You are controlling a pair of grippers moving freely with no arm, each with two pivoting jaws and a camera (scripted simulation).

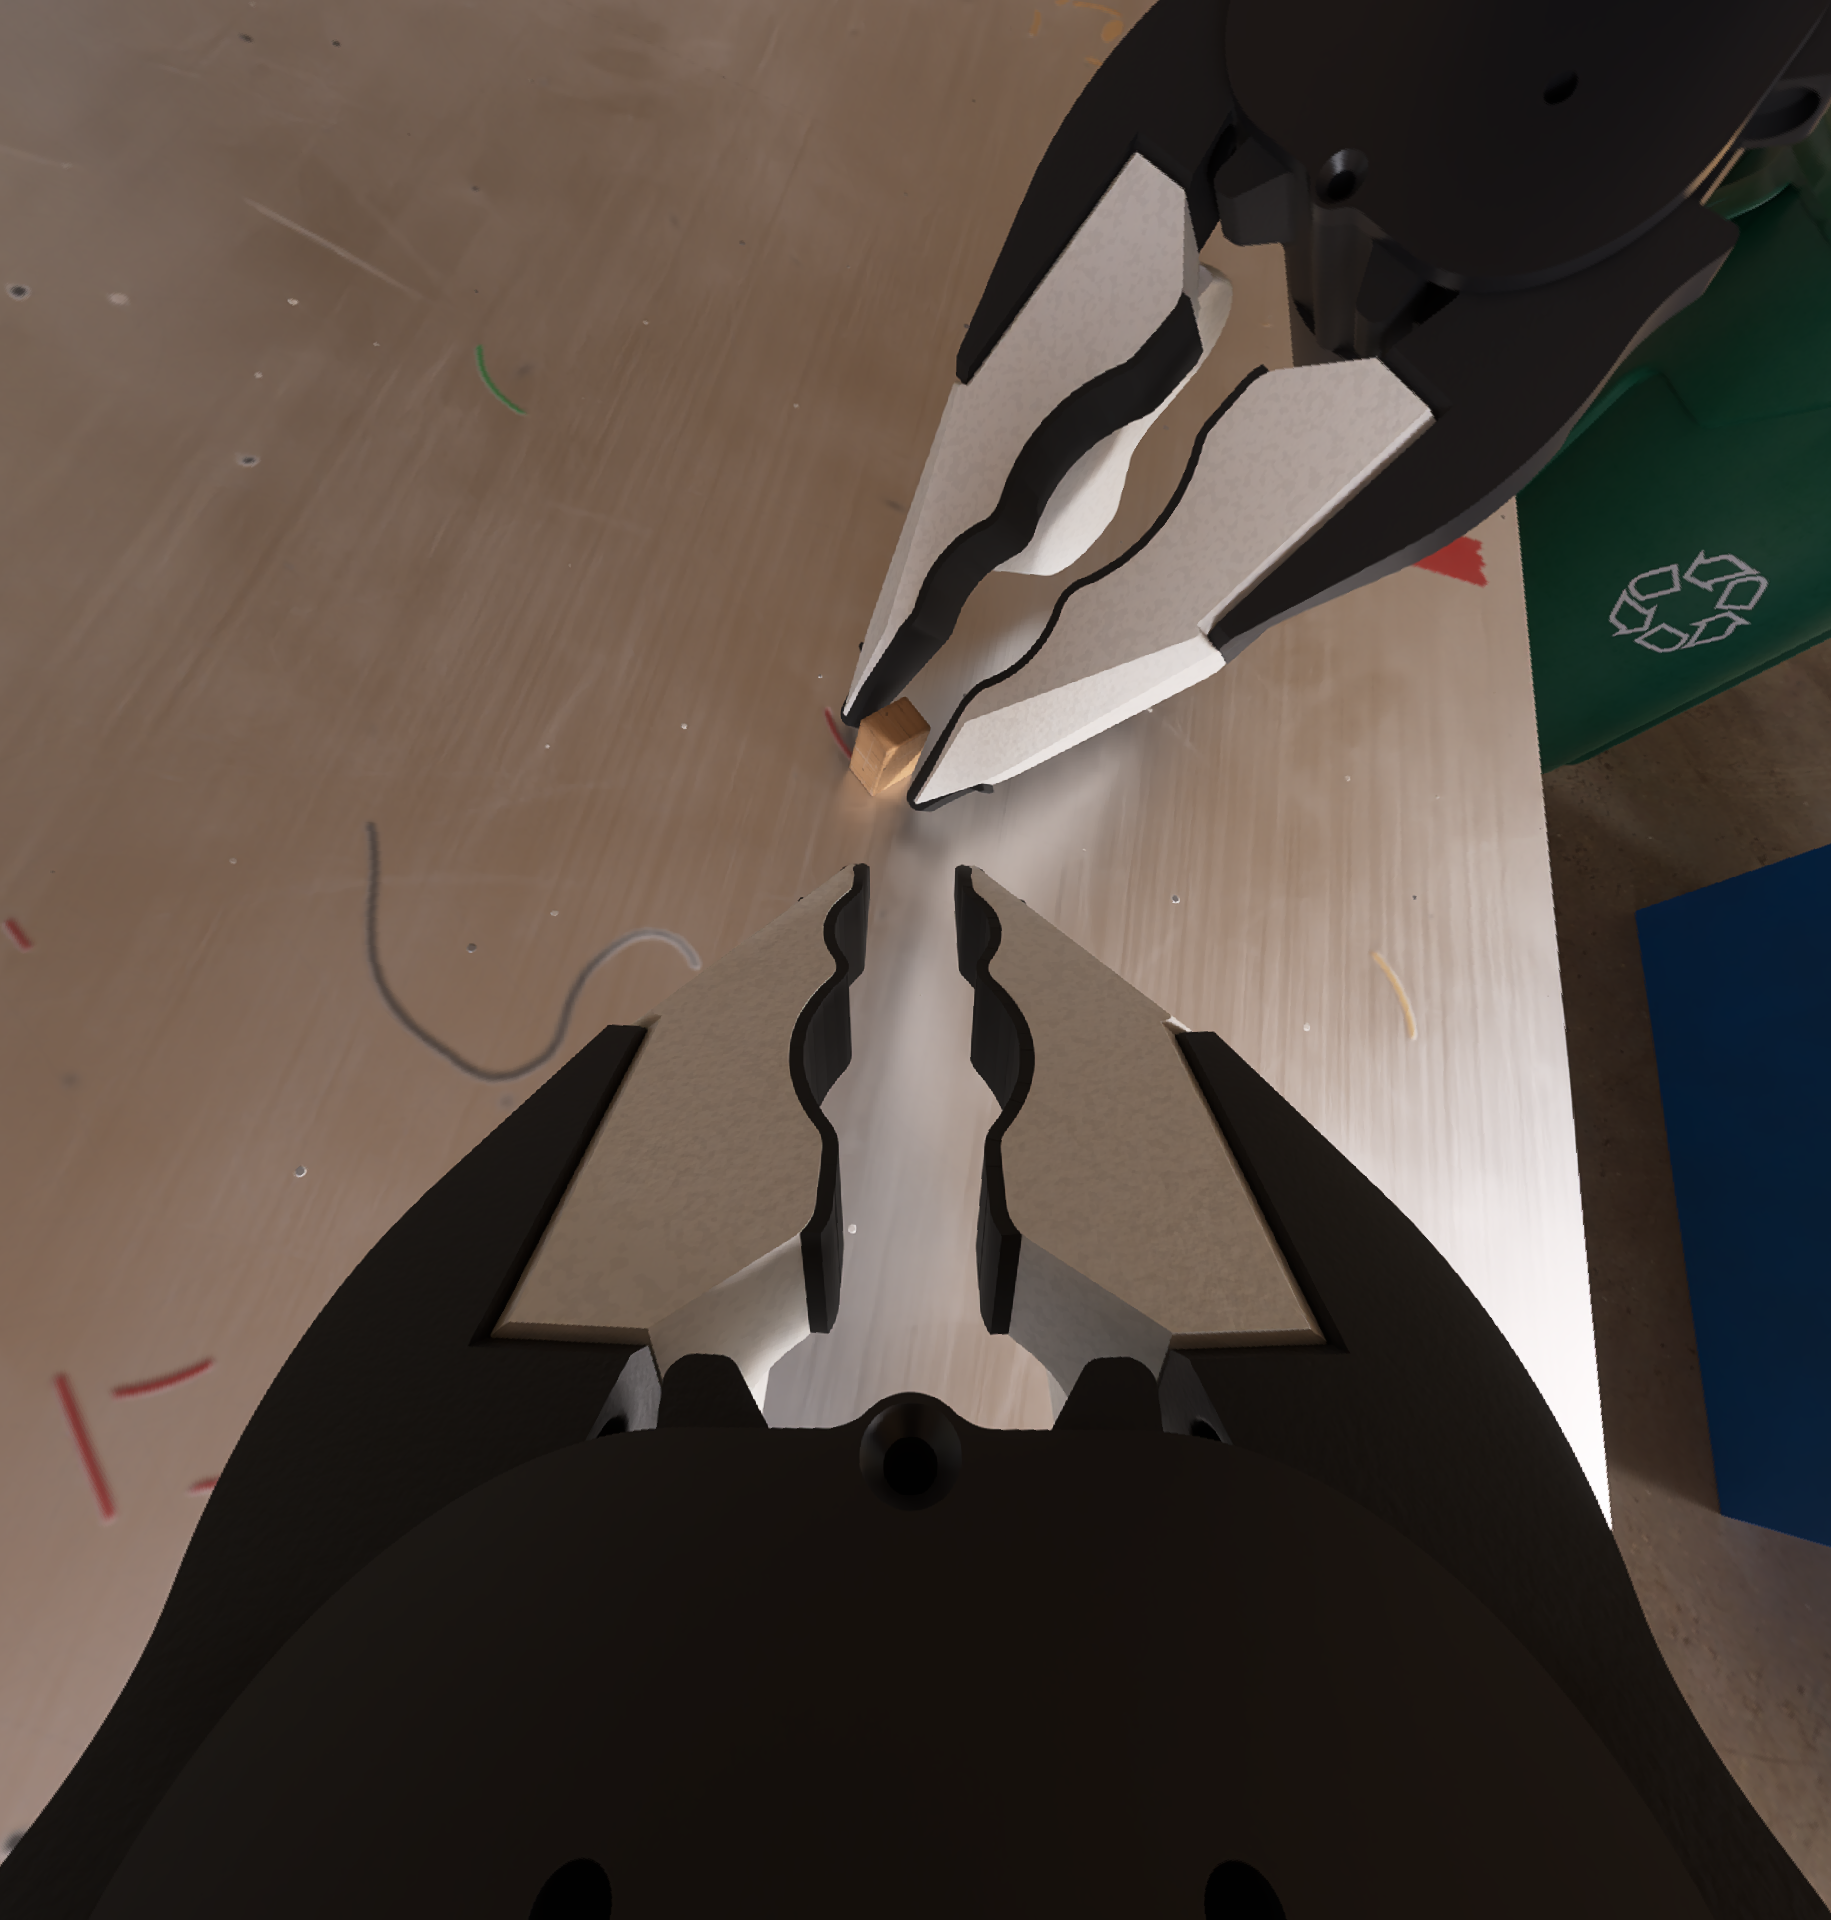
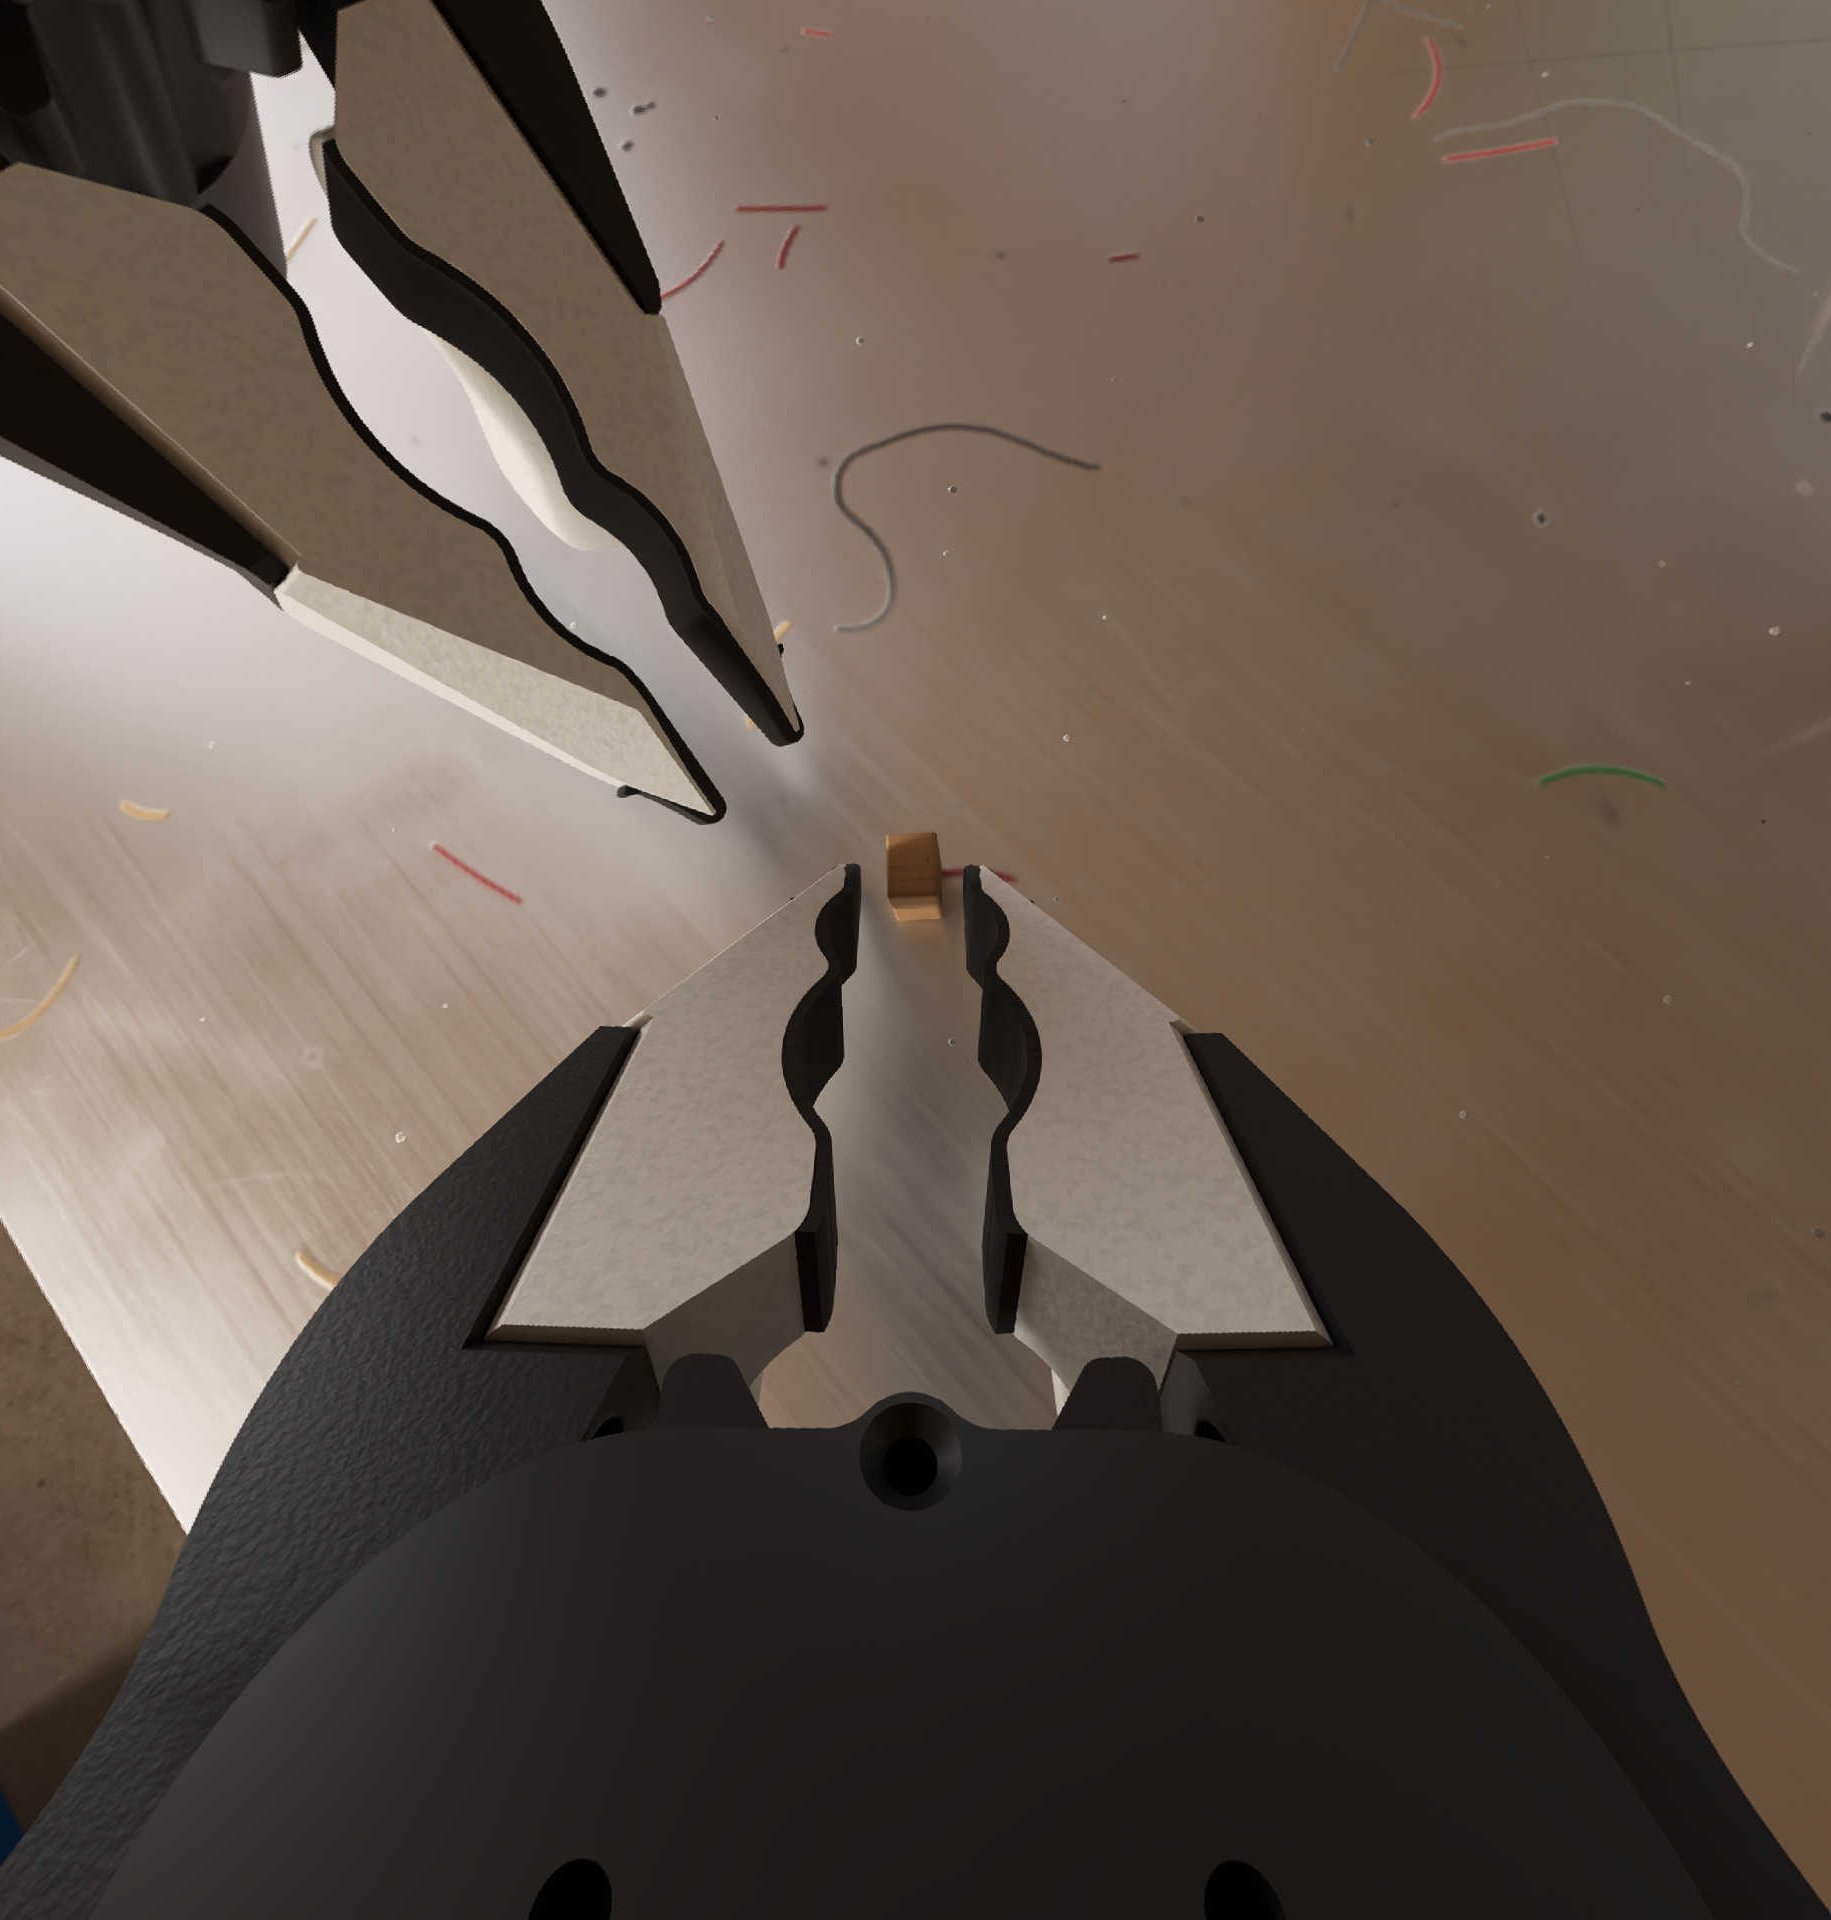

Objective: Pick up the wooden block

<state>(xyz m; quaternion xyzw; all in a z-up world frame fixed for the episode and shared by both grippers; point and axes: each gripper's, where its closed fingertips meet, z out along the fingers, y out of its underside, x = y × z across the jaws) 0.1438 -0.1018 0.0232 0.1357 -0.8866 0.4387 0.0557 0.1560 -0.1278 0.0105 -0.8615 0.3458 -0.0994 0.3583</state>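
Note:
The small wooden block [image 2: 913, 878] stands on the worn table [image 2: 1306, 935]. It sits between the tips of my right gripper [image 2: 911, 873], whose jaws are open with a thin gap on each side of the block. In the left wrist view the block [image 1: 887, 745] shows between the right gripper's [image 1: 887, 758] tips, which come down from the upper right. My left gripper [image 1: 911, 873] is open and empty, tips just short of the block. It also shows in the right wrist view [image 2: 750, 774] at upper left.
A green bin [image 1: 1700, 520] and a blue box [image 1: 1773, 1195] stand on the floor beyond the table's right edge [image 1: 1555, 935]. Short wire scraps lie scattered on the table, such as a grey curl [image 1: 423, 987] and red bits [image 1: 85, 1444].

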